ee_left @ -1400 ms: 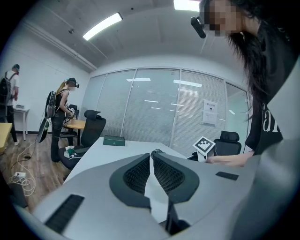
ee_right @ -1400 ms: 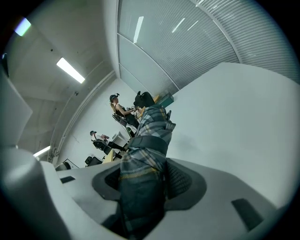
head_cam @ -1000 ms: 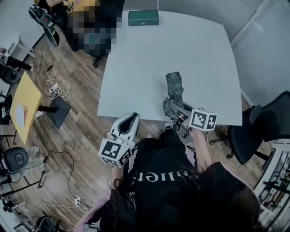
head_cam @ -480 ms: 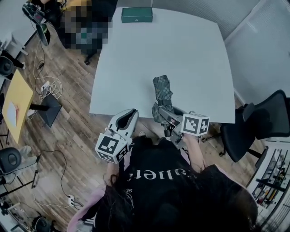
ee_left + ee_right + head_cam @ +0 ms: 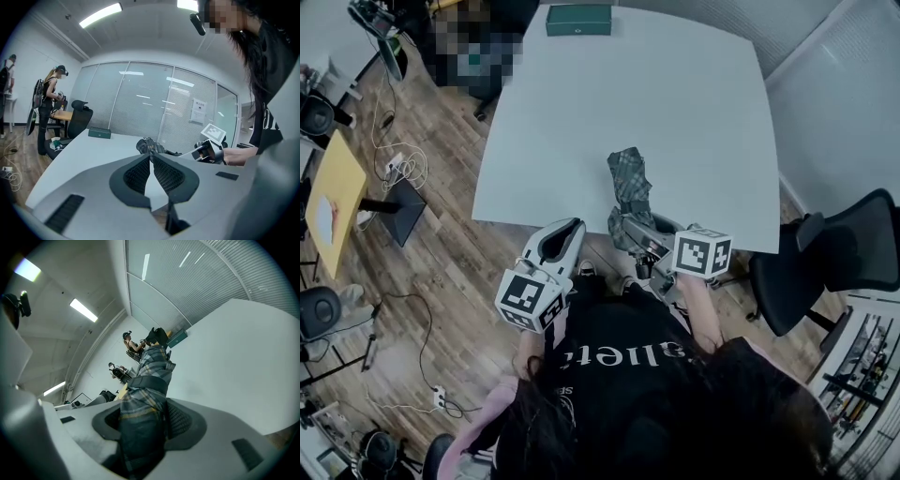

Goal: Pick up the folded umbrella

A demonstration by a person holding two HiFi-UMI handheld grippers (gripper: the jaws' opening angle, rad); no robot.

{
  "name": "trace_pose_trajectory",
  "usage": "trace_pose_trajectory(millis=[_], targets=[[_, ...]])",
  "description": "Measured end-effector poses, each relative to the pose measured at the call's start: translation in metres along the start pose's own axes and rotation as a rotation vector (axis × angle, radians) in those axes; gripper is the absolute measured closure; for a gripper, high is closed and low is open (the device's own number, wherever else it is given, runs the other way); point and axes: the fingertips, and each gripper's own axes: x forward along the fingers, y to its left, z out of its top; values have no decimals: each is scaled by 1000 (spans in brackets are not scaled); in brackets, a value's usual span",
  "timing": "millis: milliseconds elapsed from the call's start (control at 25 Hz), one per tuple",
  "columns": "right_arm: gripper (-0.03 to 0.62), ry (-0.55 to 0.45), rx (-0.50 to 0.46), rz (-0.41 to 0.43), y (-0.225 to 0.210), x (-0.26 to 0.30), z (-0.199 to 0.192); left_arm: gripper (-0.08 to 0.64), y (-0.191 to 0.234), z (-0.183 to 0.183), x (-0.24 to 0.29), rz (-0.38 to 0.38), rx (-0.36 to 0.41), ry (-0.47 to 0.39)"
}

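**Right gripper clamped on folded umbrella**

The right gripper (image 5: 143, 422) has its 2 jaws pressed on the plaid folded umbrella (image 5: 146, 380). The umbrella's free end projects ahead of the jaws, above the white table (image 5: 694, 112). The left gripper (image 5: 150, 159), beside it, has its jaws together and empty.

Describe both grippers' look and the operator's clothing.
Left gripper and right gripper: light grey moulded shells, black ribbed pads, each carrying a white cube with black square markers. Operator wears a black top with white lettering.
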Motion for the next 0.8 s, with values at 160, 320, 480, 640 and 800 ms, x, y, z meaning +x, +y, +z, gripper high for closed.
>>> trace_pose_trajectory(millis=[160,320,480,640,800], targets=[[377,-1,-11,24,-2,-16,0,522,-16,-2,0,28,6,3],[377,1,-18,41,-3,-28,-1,522,-28,-2,-3,55,8,-3],[377,9,-33,60,-5,-41,-7,522,-42,-7,-6,86,11,-12],[377,11,-52,76,-8,-57,-12,522,-63,-10,-7,102,19,-25],[377,17,-67,87,-5,-62,-12,522,-68,-8,-11,118,21,-41]])
